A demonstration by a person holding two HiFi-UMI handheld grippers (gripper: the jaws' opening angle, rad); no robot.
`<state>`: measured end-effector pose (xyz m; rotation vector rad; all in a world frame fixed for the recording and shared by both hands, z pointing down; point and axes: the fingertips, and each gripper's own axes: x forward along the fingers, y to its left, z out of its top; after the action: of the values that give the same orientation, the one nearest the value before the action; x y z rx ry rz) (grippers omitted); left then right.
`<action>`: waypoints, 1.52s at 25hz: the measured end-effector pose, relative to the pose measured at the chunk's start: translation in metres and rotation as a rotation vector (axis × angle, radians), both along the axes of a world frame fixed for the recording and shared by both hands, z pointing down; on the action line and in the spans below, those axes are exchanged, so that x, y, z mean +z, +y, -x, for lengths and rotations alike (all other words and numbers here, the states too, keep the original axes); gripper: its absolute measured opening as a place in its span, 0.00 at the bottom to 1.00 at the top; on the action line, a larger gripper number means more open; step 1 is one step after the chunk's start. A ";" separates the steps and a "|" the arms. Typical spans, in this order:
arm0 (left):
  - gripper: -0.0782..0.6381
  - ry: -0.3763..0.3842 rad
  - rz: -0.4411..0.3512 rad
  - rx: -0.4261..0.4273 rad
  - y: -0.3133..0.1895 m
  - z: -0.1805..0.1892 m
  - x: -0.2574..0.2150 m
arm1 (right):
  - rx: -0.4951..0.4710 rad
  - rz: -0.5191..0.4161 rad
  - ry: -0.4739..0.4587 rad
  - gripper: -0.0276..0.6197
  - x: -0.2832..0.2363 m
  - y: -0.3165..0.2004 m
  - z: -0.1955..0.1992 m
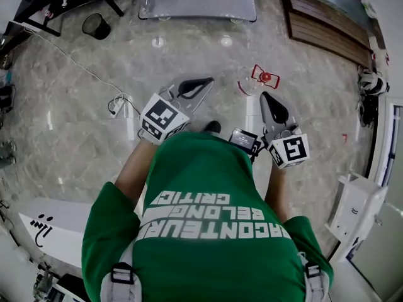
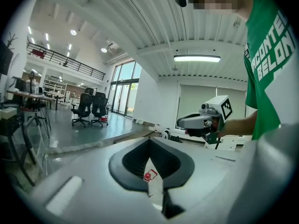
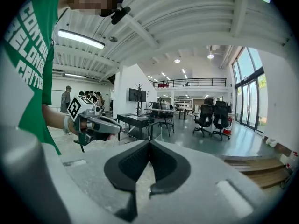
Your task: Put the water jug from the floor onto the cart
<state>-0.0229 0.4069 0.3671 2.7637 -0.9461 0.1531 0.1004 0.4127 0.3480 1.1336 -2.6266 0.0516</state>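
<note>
Both tools are held out in front with nothing in either one. The left gripper (image 2: 149, 140) has its jaws pressed tip to tip, and the right gripper (image 3: 149, 142) is closed tight the same way, empty. The water jug (image 1: 265, 77) stands on the marble floor (image 1: 75, 124) just ahead of the right gripper. Only a red cap and red handle show clearly, and the body looks see-through and hard to make out. The cart (image 1: 182, 2) sits further off, well apart from the jug.

Here's the danger: with a body that clear, a jaw could misjudge the wall and knock the jug over. A pinch on the thin red handle alone may slip, or let a heavy jug swing. The cart, if it is on wheels, could roll on this glossy floor at the set-down. The power strip (image 1: 117, 106) and its cable lie off to the left, a trip risk.

Writing now: the green shirt (image 1: 208, 231) carries white rows reading "CONTEUR", "BELONG" and "CRITIQ", with the ends cut off. The marker cubes (image 1: 165, 116) bear only black-and-white patterns
</note>
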 end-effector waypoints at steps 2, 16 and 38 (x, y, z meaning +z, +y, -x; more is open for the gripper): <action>0.13 -0.010 -0.003 -0.004 0.001 0.001 0.003 | -0.013 -0.005 0.007 0.03 0.002 -0.002 0.002; 0.13 -0.028 0.015 0.110 0.021 -0.073 0.010 | -0.030 -0.039 0.003 0.03 0.011 0.009 -0.021; 0.13 -0.039 0.052 -0.114 0.008 -0.082 0.003 | 0.057 0.027 0.074 0.03 0.053 -0.013 -0.158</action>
<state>0.0595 0.4154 0.3705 2.6607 -1.0913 0.2101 0.2582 0.3995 0.4013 1.1785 -2.5219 0.0550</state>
